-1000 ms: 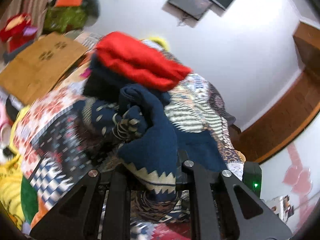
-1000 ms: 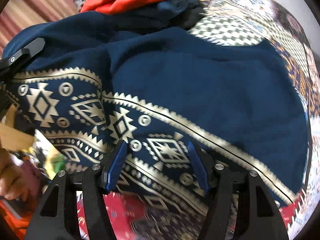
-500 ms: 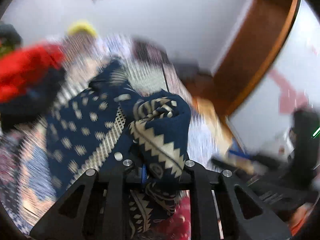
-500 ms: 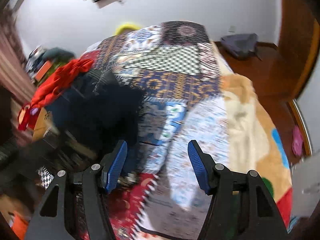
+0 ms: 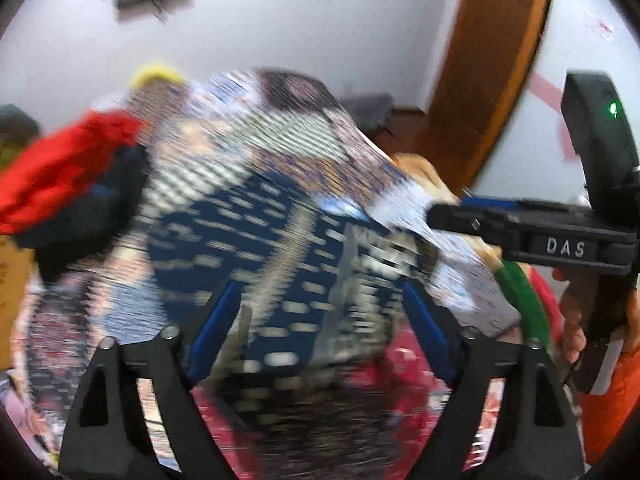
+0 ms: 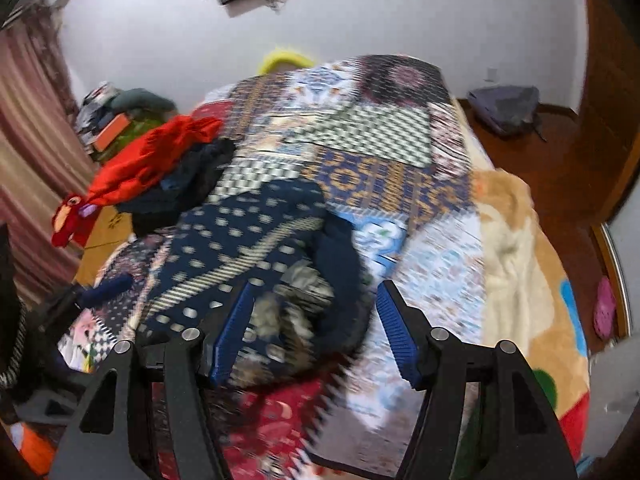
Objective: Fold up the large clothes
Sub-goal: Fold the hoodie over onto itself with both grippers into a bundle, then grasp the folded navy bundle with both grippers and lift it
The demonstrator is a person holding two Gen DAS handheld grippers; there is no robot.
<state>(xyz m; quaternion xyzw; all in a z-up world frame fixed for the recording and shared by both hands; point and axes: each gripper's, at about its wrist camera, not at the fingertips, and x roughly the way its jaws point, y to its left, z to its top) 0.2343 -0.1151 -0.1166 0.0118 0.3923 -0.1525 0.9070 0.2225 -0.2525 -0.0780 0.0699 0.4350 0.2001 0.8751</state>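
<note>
A navy garment with pale dots and zigzag bands (image 6: 256, 240) lies crumpled on the patchwork bedspread (image 6: 392, 152). In the blurred left wrist view the garment (image 5: 280, 264) lies just ahead of my left gripper (image 5: 320, 312), which is open and empty above it. My right gripper (image 6: 314, 320) is open and empty, hovering over the garment's bunched near end. The right gripper also shows from the side at the right of the left wrist view (image 5: 532, 232).
A red garment (image 6: 152, 160) on dark clothes lies at the bed's left. A cream blanket (image 6: 512, 248) covers the bed's right side. A cardboard sheet (image 6: 104, 224) lies at the left. A grey bag (image 6: 508, 108) sits on the wooden floor by the wall.
My left gripper has let go of the navy garment and opened. The garment has dropped onto the bed. Both grippers have pulled back and swung toward the far wall.
</note>
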